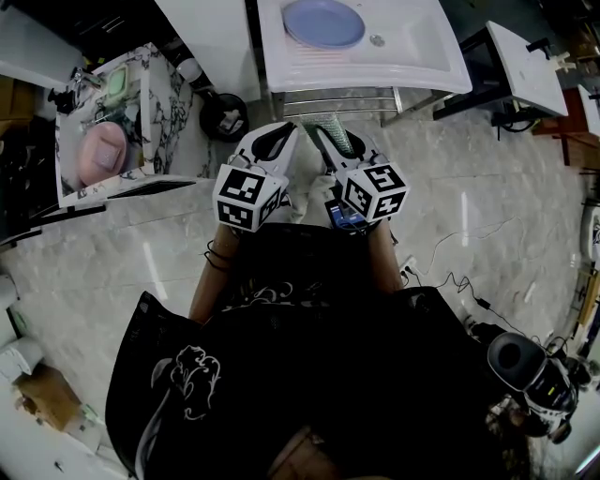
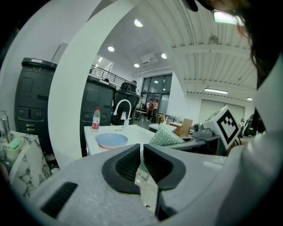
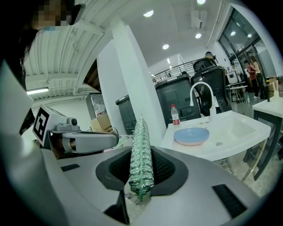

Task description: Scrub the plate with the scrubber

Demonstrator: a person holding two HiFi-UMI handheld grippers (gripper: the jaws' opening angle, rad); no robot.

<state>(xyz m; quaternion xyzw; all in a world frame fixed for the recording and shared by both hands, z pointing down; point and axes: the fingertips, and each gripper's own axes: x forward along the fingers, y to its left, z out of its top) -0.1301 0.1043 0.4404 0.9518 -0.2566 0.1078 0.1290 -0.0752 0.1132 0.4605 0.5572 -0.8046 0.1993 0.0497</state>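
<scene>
The blue plate (image 1: 323, 21) lies on the white sink unit (image 1: 417, 58), left of the basin, well ahead of both grippers. My right gripper (image 1: 330, 139) is shut on the green glittery scrubber (image 1: 340, 133), which stands upright between its pads (image 3: 141, 161). The left gripper (image 1: 279, 139) hangs beside it, its jaws together with nothing in them (image 2: 142, 162). Both are held close to the person's body, above the floor. From the left gripper view the plate (image 2: 112, 140) and scrubber (image 2: 166, 136) show. From the right gripper view the plate (image 3: 191, 136) shows.
A faucet (image 3: 201, 95) and a red-capped bottle (image 3: 175, 114) stand behind the plate. A marble-patterned counter (image 1: 164, 108) with a pink bowl (image 1: 101, 150) is at the left, a black bin (image 1: 223, 117) beside it. Cables (image 1: 450, 277) lie on the floor at right.
</scene>
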